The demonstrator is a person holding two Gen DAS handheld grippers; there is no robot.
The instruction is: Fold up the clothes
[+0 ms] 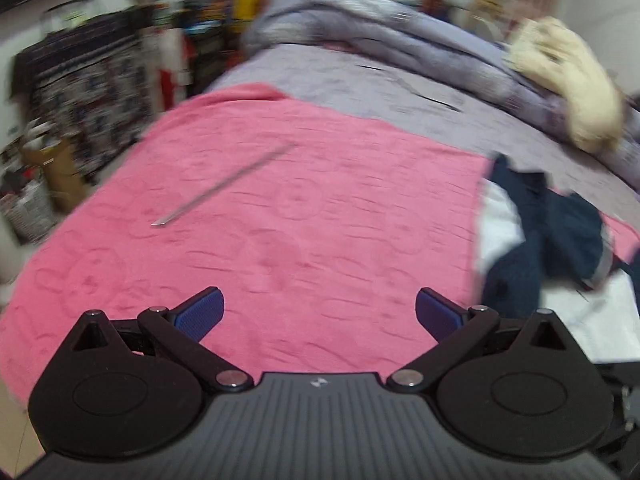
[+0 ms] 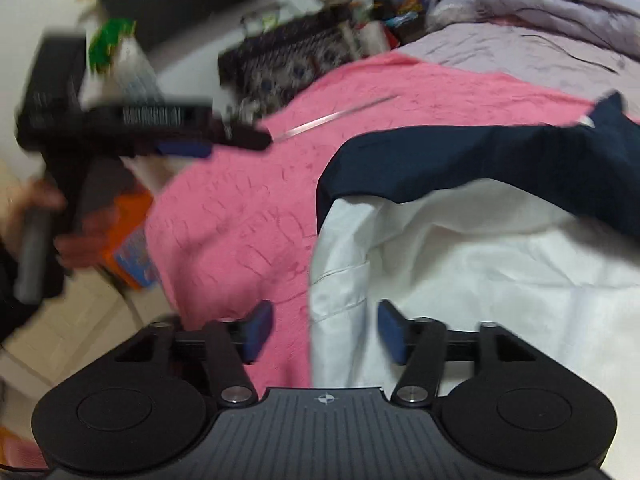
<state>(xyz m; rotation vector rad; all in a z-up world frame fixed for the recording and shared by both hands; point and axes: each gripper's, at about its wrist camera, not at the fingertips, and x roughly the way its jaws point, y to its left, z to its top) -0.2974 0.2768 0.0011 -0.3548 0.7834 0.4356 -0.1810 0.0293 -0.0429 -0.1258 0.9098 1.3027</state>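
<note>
A white and navy garment lies crumpled on a pink blanket on the bed; it also shows at the right of the left wrist view. My left gripper is open wide and empty above the pink blanket, left of the garment. It also shows from the side in the right wrist view, held by a hand. My right gripper is open, its jaws standing either side of the garment's white left edge, not closed on it.
A thin silver strip lies on the pink blanket. A lilac duvet and a cream plush item are heaped at the far end of the bed. Cluttered shelves and boxes stand left of the bed.
</note>
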